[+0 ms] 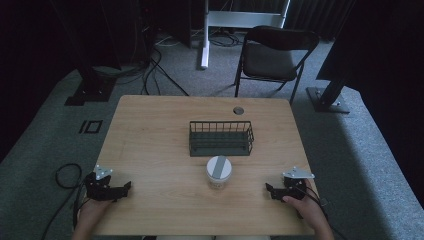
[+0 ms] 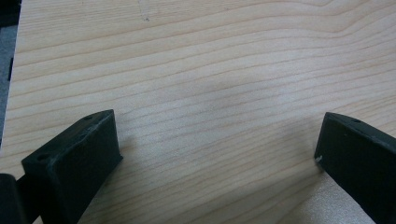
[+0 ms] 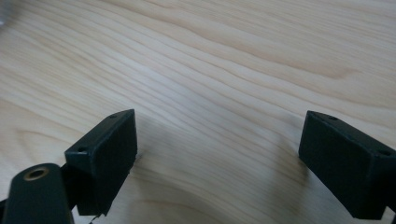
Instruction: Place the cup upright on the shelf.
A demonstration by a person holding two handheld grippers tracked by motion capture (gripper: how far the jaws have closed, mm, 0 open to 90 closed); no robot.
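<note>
Currently you've got one cup (image 1: 219, 172), one wire basket (image 1: 221, 138), two grippers on the table (image 1: 150, 130). Cup is white with a grey-striped lid, upright, just in front of the basket on your side, apart from it. Nothing sits between cup and basket.

Your left gripper (image 1: 126, 187) is well to the cup's left at the near table edge; your right gripper (image 1: 269, 189) is well to the cup's right, same edge. Both rest low on the wood, pointing inward toward the cup, path to it clear on either side.

Left gripper view: jaws spread wide, bare wood grain between them, gripper (image 2: 217, 144) released. Right gripper view: same, jaws wide apart, gripper (image 3: 219, 140) grasping nothing.

High view adds one folding chair (image 1: 274, 55) beyond the basket, past the table's far edge, plus cables on the floor.
</note>
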